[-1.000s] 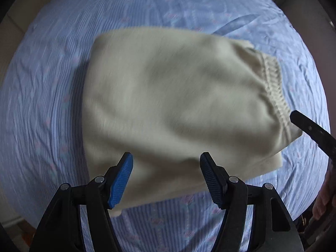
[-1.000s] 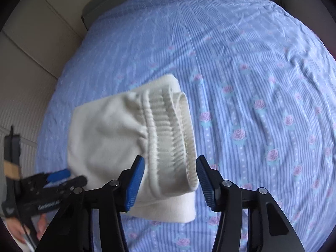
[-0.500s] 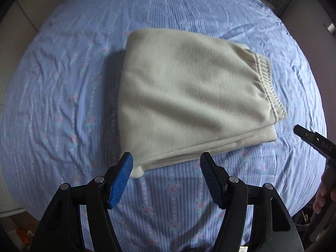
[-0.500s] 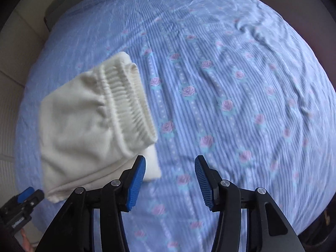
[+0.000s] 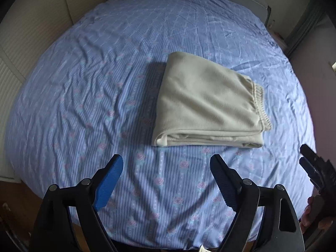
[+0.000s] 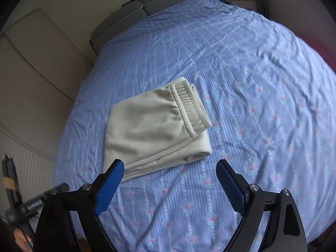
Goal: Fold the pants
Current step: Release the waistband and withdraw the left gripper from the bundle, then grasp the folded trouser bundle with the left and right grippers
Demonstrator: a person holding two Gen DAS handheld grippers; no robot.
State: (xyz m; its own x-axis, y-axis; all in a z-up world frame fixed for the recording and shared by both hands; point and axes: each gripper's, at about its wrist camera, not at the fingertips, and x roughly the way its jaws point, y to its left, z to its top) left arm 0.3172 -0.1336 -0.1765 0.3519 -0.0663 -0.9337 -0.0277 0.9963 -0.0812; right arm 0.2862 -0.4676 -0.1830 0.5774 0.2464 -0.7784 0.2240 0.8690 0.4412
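The folded pants (image 5: 208, 103) are lying mid-bed (image 5: 84, 88), ahead of both grippers, left gripper (image 5: 167, 178) and right gripper (image 6: 170, 182), untouched; both are gaping wide, holding nothing, and pulling farther back than before.

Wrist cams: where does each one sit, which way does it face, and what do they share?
Left wrist: on the left gripper, looking forward and down over the bed at the folded pants; own open blue fingers below, right gripper and hand at the right edge.
Right wrist: on the right gripper, facing the pants' waistband; own open fingers below, left gripper at lower left.
Shared: pants, bed, headboard.
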